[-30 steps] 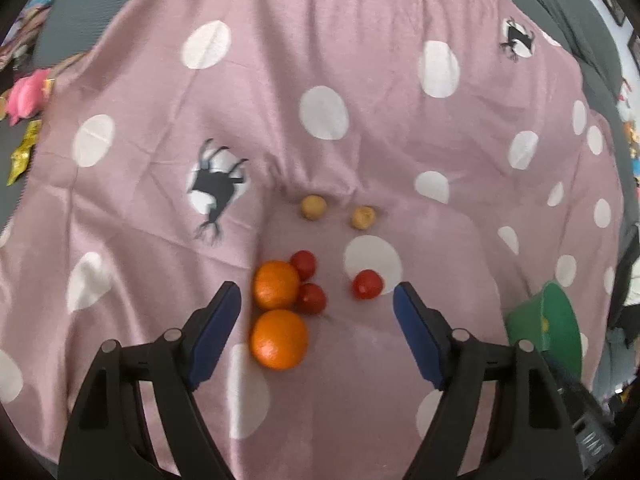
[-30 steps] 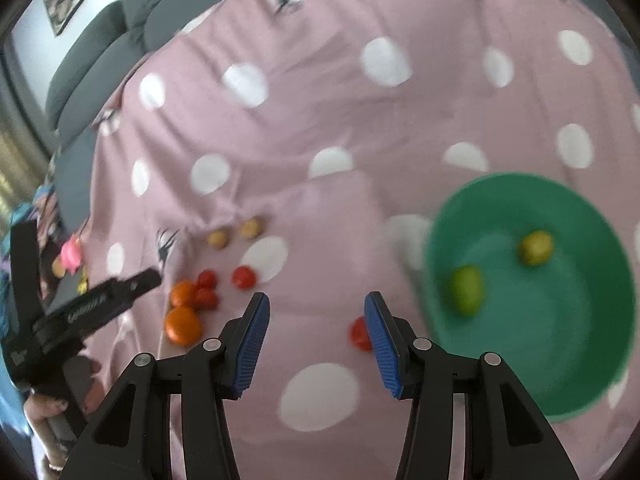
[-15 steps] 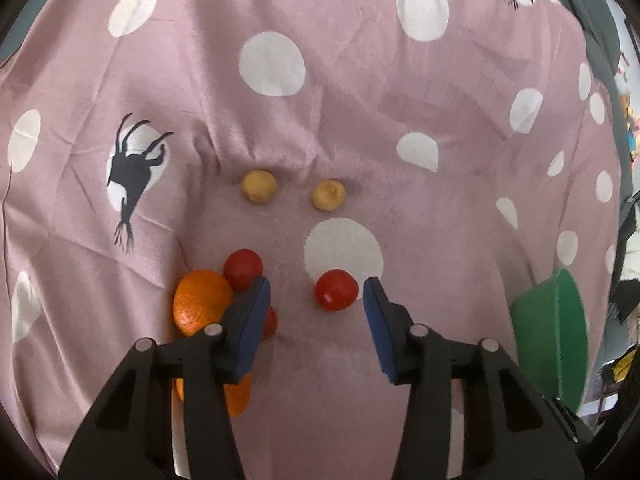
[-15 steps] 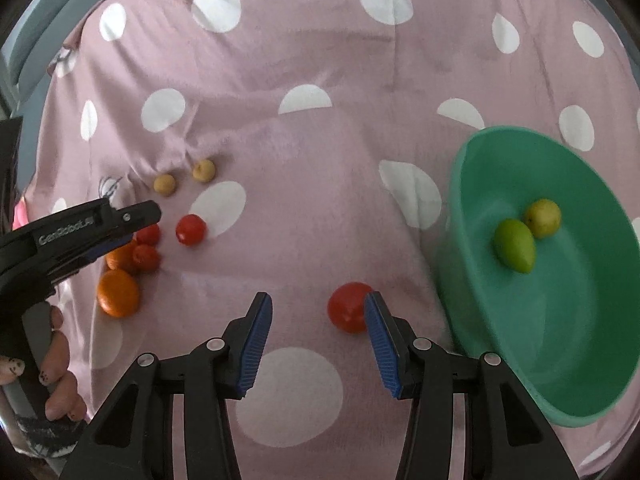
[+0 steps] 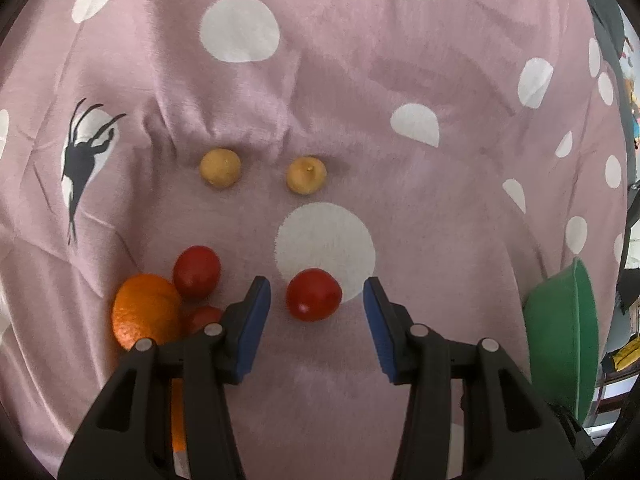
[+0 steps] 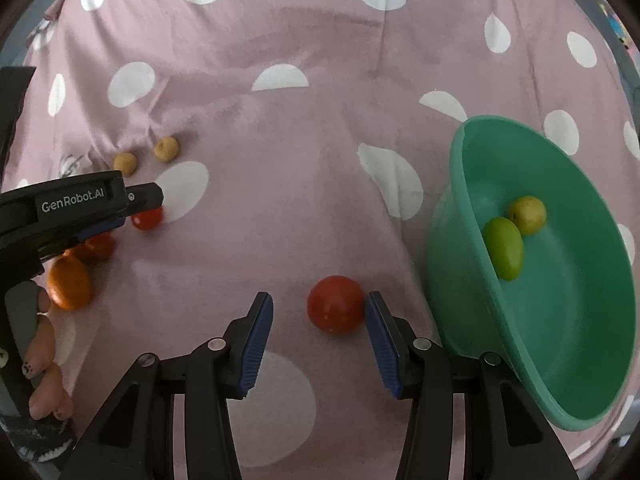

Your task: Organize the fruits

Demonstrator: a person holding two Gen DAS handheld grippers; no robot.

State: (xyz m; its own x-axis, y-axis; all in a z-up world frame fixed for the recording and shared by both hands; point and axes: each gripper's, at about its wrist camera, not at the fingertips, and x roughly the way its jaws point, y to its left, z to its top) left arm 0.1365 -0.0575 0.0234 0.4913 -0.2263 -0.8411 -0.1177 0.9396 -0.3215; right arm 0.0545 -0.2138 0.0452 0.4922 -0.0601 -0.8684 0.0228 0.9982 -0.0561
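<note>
On the pink dotted cloth, a red tomato (image 5: 314,294) lies between the blue pads of my left gripper (image 5: 316,304). The jaws stand open, with a gap on each side of the tomato. Left of it are an orange (image 5: 146,312) and another tomato (image 5: 197,266). Beyond them lie two small yellow fruits (image 5: 220,168). My right gripper (image 6: 319,312) is open around a second red tomato (image 6: 336,304), which sits close against the right pad and well apart from the left one. The green bowl (image 6: 580,320) to its right holds a green fruit (image 6: 503,248) and a yellowish one (image 6: 527,215).
In the right wrist view, the left tool's black housing (image 6: 76,204) and a person's hand (image 6: 44,360) fill the left edge. The bowl (image 5: 560,340) stands at the far right of the left wrist view. Grey sofa cushions border the cloth.
My left gripper narrowed its jaws and came down and forward until the lone tomato lay between the pads. My right gripper sank toward the tomato beside the bowl, jaws unchanged.
</note>
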